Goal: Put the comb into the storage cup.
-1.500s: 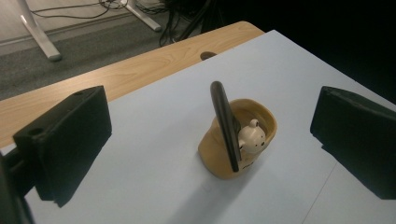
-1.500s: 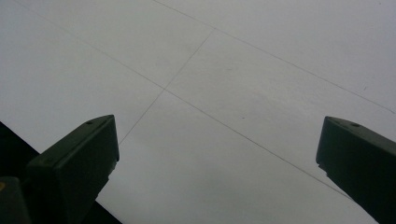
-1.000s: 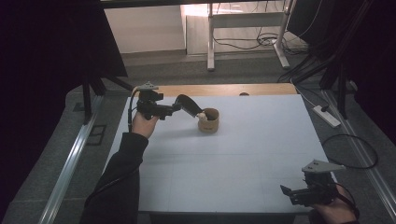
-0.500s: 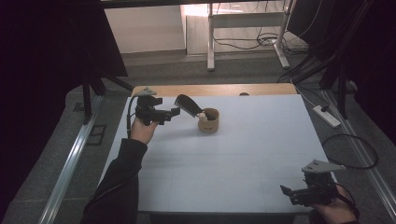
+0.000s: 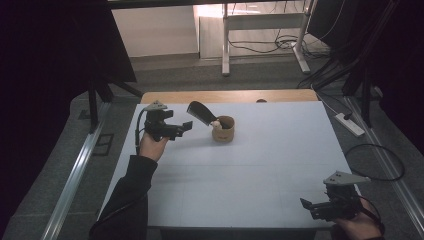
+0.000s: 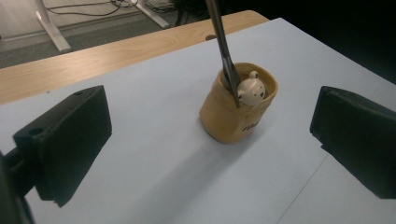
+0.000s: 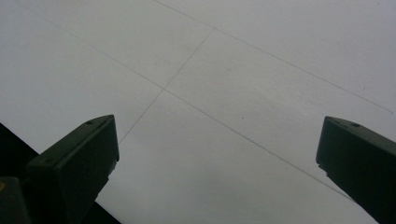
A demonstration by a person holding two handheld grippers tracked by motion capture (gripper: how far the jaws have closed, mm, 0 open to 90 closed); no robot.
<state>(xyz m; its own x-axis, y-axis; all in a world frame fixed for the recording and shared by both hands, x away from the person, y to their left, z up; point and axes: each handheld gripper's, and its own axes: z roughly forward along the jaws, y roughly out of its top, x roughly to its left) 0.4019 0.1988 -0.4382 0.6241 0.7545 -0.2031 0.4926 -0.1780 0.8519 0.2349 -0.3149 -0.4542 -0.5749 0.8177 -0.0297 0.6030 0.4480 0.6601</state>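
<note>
High view puts my left gripper [image 5: 186, 126] at left of centre, jaws spread wide and empty, just left of the tan cup [image 5: 223, 129] on the white table [image 5: 260, 165]. A dark spatula [image 5: 202, 113] leans out of the cup toward the upper left, beside a small bear figure [image 6: 250, 90]. My right gripper [image 5: 308, 205] idles at the lower right, also gaping. I judge this a release or approach; next I must line up on the handle.

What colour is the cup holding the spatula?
Tan, a yellowish brown cup; clearest in the left gripper view.
</note>
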